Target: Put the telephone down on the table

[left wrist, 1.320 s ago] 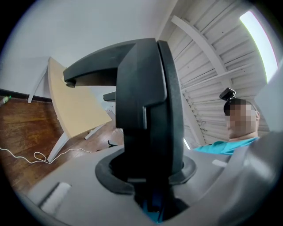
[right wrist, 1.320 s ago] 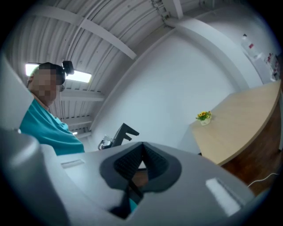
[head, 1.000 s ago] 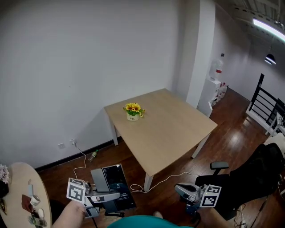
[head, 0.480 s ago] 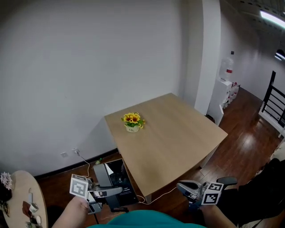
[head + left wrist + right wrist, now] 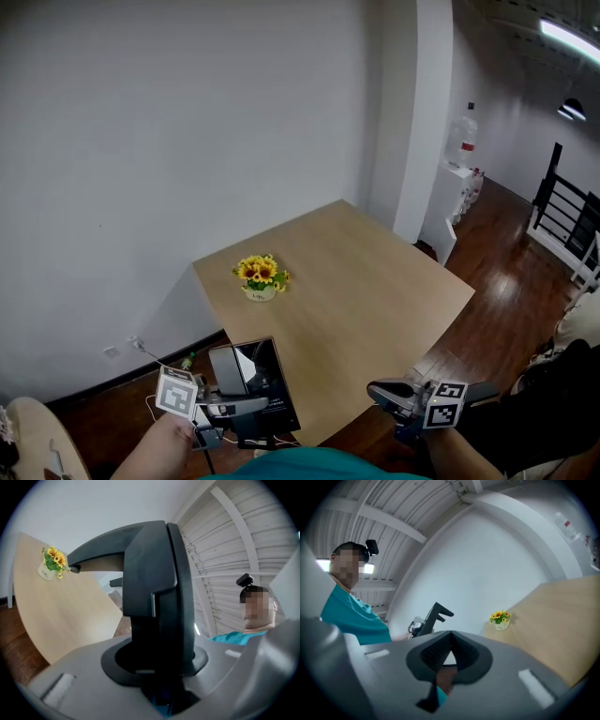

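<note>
A black telephone (image 5: 263, 377) with a glossy dark face stands upright in my left gripper (image 5: 246, 405), which is shut on its base at the bottom left of the head view. It fills the left gripper view as a tall dark body (image 5: 159, 602) rising from between the jaws. It hangs by the near corner of the light wooden table (image 5: 375, 300), above the floor. My right gripper (image 5: 382, 395) is at the bottom right, short of the table's near edge, shut with nothing in it; its pads (image 5: 440, 654) meet. The right gripper view also catches the telephone (image 5: 434, 616).
A small white pot of yellow flowers (image 5: 260, 278) stands near the table's far left corner. A white wall and pillar lie behind. A water bottle (image 5: 461, 141) sits on a white cabinet, and a black railing (image 5: 562, 211) stands at the far right. A round side table (image 5: 37, 436) shows at bottom left.
Both grippers and the view have come closer to the wooden table. The telephone, earlier over the floor well short of the table, now sits by its near corner.
</note>
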The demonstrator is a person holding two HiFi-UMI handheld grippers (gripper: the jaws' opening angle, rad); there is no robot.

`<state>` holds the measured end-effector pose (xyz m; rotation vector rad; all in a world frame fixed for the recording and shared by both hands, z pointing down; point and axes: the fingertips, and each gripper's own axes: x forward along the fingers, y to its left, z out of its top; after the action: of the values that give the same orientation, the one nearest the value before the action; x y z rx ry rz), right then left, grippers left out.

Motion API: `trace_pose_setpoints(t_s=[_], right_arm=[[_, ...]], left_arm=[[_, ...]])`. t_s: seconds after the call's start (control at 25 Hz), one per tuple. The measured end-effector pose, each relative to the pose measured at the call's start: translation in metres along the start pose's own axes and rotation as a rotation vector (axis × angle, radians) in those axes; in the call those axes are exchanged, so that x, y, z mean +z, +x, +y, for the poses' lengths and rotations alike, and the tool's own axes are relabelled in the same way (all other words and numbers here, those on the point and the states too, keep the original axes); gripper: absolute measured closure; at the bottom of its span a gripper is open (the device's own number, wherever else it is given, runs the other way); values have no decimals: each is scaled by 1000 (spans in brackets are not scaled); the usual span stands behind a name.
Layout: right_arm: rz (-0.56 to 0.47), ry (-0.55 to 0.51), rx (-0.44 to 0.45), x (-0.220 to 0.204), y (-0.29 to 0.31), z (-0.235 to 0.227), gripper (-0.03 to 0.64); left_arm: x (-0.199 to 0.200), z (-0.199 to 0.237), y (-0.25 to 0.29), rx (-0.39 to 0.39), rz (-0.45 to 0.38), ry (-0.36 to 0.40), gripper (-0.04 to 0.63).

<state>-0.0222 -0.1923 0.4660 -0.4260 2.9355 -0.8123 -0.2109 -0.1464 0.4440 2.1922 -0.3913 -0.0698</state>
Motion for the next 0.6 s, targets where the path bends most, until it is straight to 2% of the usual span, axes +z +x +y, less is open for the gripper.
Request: trace_pose_setpoints(t_s=[0.08, 0.2, 0.32, 0.48, 0.6], right_arm=[[-22, 16, -43, 13, 18, -11, 615], [-74, 63, -119, 28, 37, -26, 615], [-75, 71, -189, 36, 50, -43, 615], [-50, 106, -218, 32, 61, -64, 615], [-27, 110, -212, 33, 59, -95, 615]], left_arm=[[21, 20, -6, -30, 36, 0, 426], [44, 55, -13, -61, 132, -2, 426], [68, 85, -8, -101, 215, -2, 426], [98, 126, 15, -126, 247, -42, 426], [121, 155, 45, -95, 283, -24, 426]])
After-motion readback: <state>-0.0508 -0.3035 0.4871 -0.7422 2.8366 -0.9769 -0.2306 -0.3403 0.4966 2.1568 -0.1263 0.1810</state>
